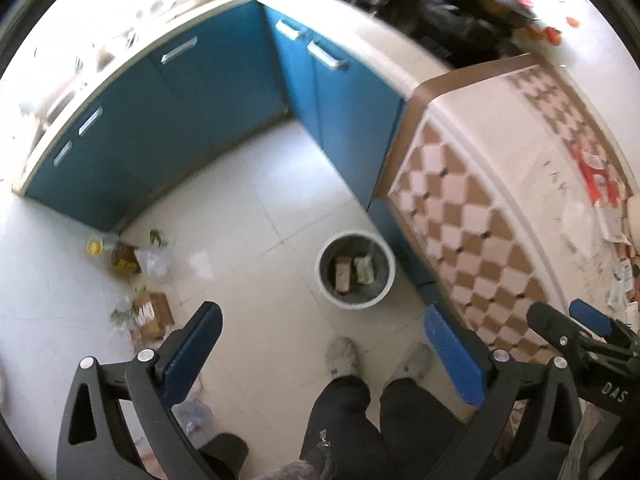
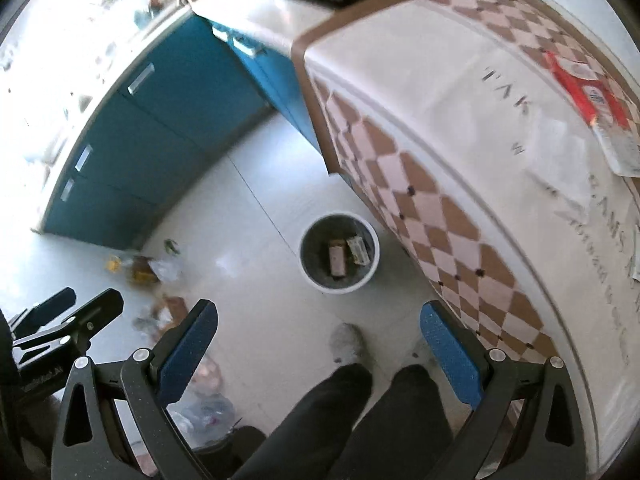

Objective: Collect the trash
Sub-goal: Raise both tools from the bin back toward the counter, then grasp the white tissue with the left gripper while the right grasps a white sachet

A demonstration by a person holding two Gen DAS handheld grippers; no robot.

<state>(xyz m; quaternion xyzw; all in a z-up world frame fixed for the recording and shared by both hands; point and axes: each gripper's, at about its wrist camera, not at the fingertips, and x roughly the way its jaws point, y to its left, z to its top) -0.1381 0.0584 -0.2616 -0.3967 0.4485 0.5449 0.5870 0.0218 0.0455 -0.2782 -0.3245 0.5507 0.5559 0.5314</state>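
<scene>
A round white trash bin stands on the floor beside the table and holds two small boxes. My left gripper is open and empty, high above the floor. My right gripper is open and empty, also high up; it shows at the right edge of the left wrist view. Trash lies on the floor at the left: an oil bottle with a yellow cap, a clear plastic bag, a brown carton. A red wrapper lies on the table.
Blue cabinets line the far side and corner. A table with a checkered cloth fills the right, with papers on it. The person's legs and slippers are below. A crumpled bag lies near my left fingers.
</scene>
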